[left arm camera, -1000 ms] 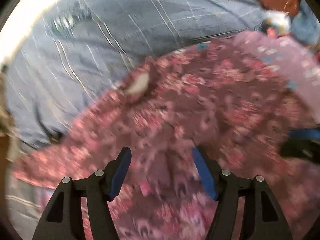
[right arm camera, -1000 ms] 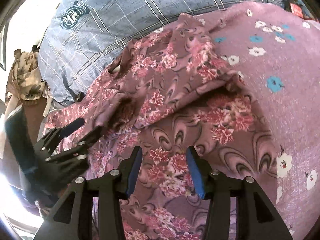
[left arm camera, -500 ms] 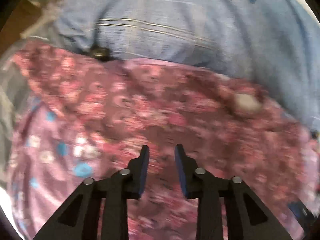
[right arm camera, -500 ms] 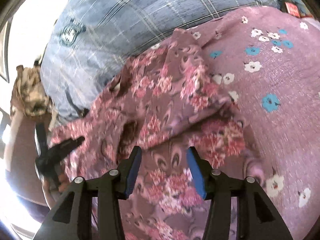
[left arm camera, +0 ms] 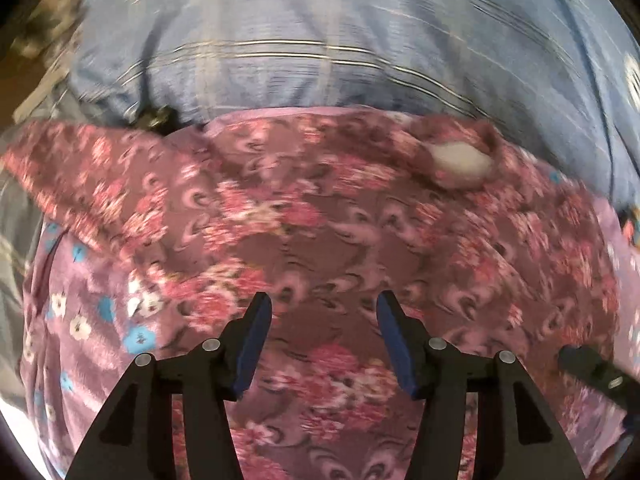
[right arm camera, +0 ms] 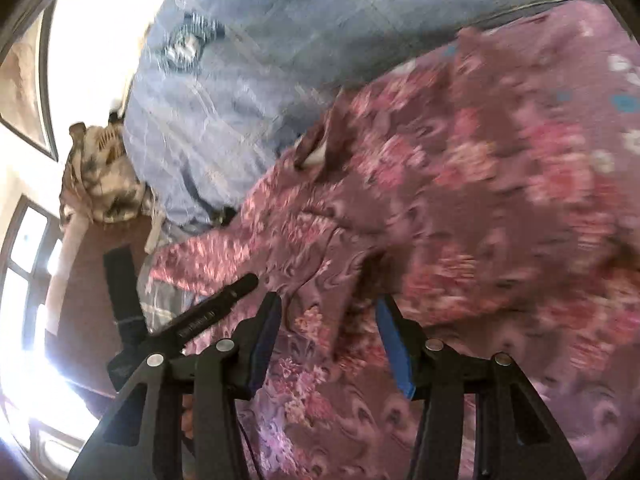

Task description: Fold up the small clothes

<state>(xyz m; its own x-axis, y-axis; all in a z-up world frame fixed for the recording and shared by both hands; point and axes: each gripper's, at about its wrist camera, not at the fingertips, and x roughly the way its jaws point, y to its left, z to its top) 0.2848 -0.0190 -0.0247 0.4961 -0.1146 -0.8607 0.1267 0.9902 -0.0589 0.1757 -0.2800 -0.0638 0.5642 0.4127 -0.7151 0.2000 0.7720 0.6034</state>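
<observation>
Left wrist view: blurred. Blue plaid bedding [left arm camera: 320, 40] bunched across the top; mauve sheet with white and blue flowers [left arm camera: 92, 320] down the left side. Dark pink floral garment [left arm camera: 340, 220] spread over the sheet, filling most of the frame, upper edge lying against the blue bedding. Pale patch [left arm camera: 460, 162] at the garment's upper right, possibly a neck label, too blurred to tell. Left gripper [left arm camera: 324, 320] held over the garment's near part, jaws wide apart, nothing between the blue pads, only cloth below. Contact with the cloth could not be told. Dark tip of the right gripper [left arm camera: 592, 368] poking in at lower right edge, over the garment.

Right wrist view: also blurred. Bright window [right arm camera: 28, 280] at far left, patterned cloth bundle [right arm camera: 100, 176] beside the blue bedding [right arm camera: 280, 60]. Garment [right arm camera: 460, 220] sprawled across centre and right, one sleeve [right arm camera: 208, 260] stretched out to the left; flowered sheet [right arm camera: 612, 92] showing at upper right. Right gripper [right arm camera: 328, 312] parked over a raised fold of the garment, jaws wide open, gripping nothing. Left gripper [right arm camera: 224, 300] seen at lower left beside the sleeve, seen side-on.
</observation>
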